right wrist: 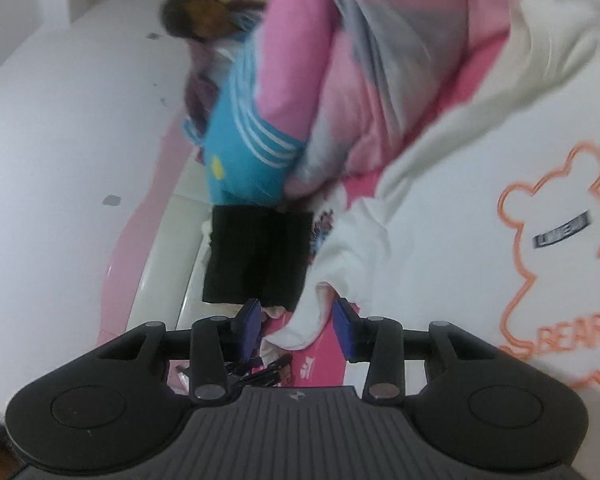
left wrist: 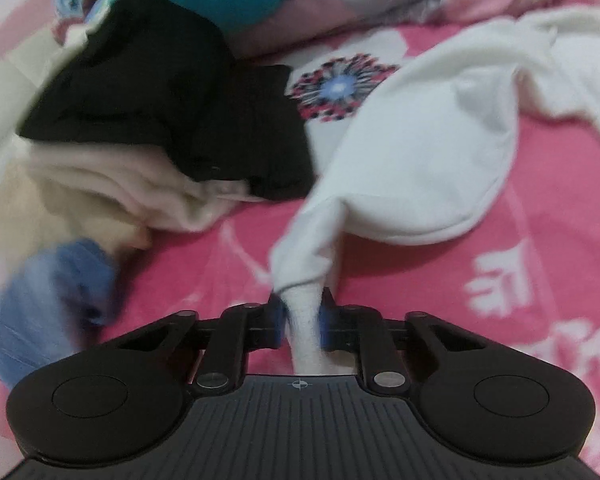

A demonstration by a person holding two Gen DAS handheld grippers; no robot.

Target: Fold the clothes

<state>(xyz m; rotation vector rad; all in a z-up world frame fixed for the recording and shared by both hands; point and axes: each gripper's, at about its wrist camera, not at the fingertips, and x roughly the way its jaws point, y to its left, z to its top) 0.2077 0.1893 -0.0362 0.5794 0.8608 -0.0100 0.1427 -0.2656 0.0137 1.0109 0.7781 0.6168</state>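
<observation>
Where the white sweatshirt (left wrist: 420,152) lies spread on the pink floral bedsheet (left wrist: 540,208), a bunched end of it is pinched tight between the closed left tongs (left wrist: 302,316). Right tongs (right wrist: 296,322) stand open, pads either side of a sweatshirt edge without clamping it. Orange bear print (right wrist: 556,240) faces up. Black folded garment (left wrist: 168,100) rests on a cream one (left wrist: 112,188), just beside; blue cloth (left wrist: 48,300) nearby.
</observation>
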